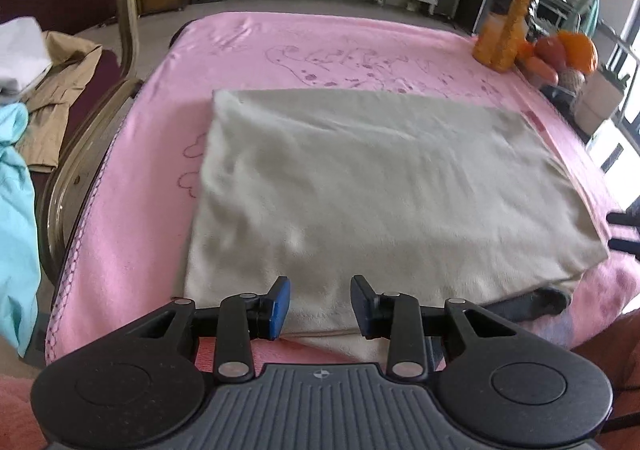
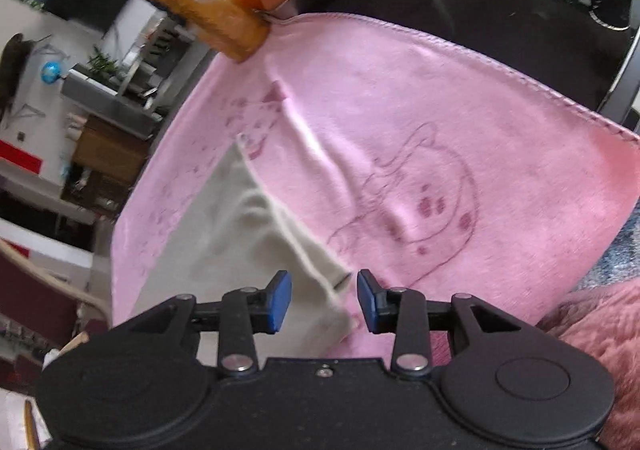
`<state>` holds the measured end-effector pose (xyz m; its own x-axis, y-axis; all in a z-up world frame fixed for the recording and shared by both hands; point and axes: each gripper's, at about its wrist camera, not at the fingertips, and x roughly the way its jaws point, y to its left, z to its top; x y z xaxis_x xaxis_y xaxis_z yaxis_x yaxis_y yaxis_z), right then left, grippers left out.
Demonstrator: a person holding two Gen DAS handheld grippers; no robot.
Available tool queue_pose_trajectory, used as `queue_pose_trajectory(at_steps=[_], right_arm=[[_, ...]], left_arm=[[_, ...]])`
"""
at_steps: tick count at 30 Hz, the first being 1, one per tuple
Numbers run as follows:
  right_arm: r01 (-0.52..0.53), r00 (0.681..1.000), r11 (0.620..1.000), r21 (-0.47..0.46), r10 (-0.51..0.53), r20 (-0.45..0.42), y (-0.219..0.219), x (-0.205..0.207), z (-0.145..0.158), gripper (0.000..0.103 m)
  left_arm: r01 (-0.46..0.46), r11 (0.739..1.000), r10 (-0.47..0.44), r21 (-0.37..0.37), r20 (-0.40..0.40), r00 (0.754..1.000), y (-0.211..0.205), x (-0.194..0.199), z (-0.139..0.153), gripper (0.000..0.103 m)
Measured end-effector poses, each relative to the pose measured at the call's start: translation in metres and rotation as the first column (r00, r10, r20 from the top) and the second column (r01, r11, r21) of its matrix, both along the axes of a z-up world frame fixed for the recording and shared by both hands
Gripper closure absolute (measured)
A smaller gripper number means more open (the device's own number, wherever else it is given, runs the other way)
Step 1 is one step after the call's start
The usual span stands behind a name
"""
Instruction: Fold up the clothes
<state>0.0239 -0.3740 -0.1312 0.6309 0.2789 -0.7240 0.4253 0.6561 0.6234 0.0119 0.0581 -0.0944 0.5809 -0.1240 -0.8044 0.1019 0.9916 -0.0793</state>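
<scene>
In the left wrist view, a beige garment [image 1: 360,186] lies folded into a flat rectangle on a pink towel [image 1: 152,154] that covers the tabletop, its near edge running just under the left gripper [image 1: 320,308]. That gripper hovers over this near edge with its blue pads apart and nothing pinched between them, so it is released. The towel carries a purple line drawing with dots; any lettering on it is too blurred to read. At the far right corner stands an orange bottle [image 1: 510,10] with a dark label that cannot be read, beside a cluster of orange and red fruit [image 1: 568,46]. To the left, a wooden chair [image 1: 128,30] holds a tan garment [image 1: 56,106], with a light blue cloth [image 1: 16,218] hanging nearer the camera. In the right wrist view, tilted, the right gripper [image 2: 324,300] sits above the garment's [image 2: 224,242] corner, where the beige cloth meets the pink towel [image 2: 400,110]. Its pads stand apart and press on nothing; the corner lies between and below them, loose. The purple cartoon outline shows on the towel, and the orange bottle [image 2: 192,2] stands at the far edge, its label again illegible.
</scene>
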Motion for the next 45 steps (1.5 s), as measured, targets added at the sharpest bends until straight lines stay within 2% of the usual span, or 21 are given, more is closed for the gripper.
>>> queue_pose_trajectory(at_steps=[3, 10, 15, 19, 21, 23, 25, 28, 32, 35, 40, 45], right_arm=[[0.021, 1.0, 1.0, 0.022, -0.021, -0.02, 0.005, 0.01, -0.009, 0.066], [0.057, 0.998, 0.985, 0.16, -0.059, 0.006, 0.004, 0.018, -0.025, 0.066], [0.008, 1.0, 0.973, 0.229, -0.008, -0.002, 0.009, 0.018, -0.028, 0.065], [-0.079, 0.997, 0.95, 0.303, 0.08, 0.011, 0.019, 0.022, -0.033, 0.065], [-0.128, 0.991, 0.948, 0.29, 0.13, 0.011, 0.027, 0.025, -0.033, 0.065], [-0.12, 0.993, 0.97, 0.213, 0.119, 0.019, 0.032, 0.022, -0.025, 0.066], [-0.068, 0.997, 0.986, 0.15, 0.063, 0.038, 0.028, 0.018, -0.018, 0.066], [0.008, 0.999, 0.981, 0.194, -0.018, 0.048, 0.017, 0.014, -0.023, 0.065], [-0.059, 0.998, 0.963, 0.261, 0.059, 0.007, 0.03, 0.012, -0.031, 0.062], [-0.113, 0.993, 0.969, 0.22, 0.116, -0.004, 0.051, -0.002, -0.025, 0.062], [-0.111, 0.994, 0.963, 0.246, 0.11, 0.019, 0.071, -0.008, -0.029, 0.062], [-0.079, 0.997, 0.914, 0.398, 0.081, 0.011, 0.082, -0.002, -0.046, 0.061]], left_arm=[[0.01, 1.0, -0.009, 0.004, -0.004, 1.0, -0.002, 0.0, -0.002, 0.069], [0.011, 1.0, -0.011, 0.002, -0.011, 1.0, -0.002, 0.001, -0.004, 0.069], [0.004, 1.0, -0.004, -0.003, -0.016, 1.0, -0.002, 0.001, -0.004, 0.069], [-0.003, 1.0, 0.003, -0.003, -0.018, 1.0, -0.001, 0.001, -0.005, 0.069], [-0.009, 1.0, 0.009, -0.002, -0.019, 1.0, 0.0, 0.002, -0.005, 0.069], [-0.013, 1.0, 0.013, -0.003, -0.017, 1.0, 0.001, 0.002, -0.004, 0.069], [-0.016, 1.0, 0.016, -0.004, -0.017, 1.0, 0.002, 0.002, -0.004, 0.069], [-0.016, 1.0, 0.016, -0.006, -0.021, 1.0, 0.002, 0.003, -0.005, 0.069], [-0.013, 1.0, 0.013, -0.004, -0.02, 1.0, 0.001, 0.003, -0.005, 0.069], [-0.016, 1.0, 0.016, -0.004, -0.023, 1.0, 0.002, 0.003, -0.005, 0.069], [-0.013, 1.0, 0.014, 0.007, -0.029, 0.999, -0.001, 0.004, -0.008, 0.069], [-0.022, 1.0, 0.022, 0.008, -0.037, 0.999, 0.0, 0.005, -0.008, 0.068]])
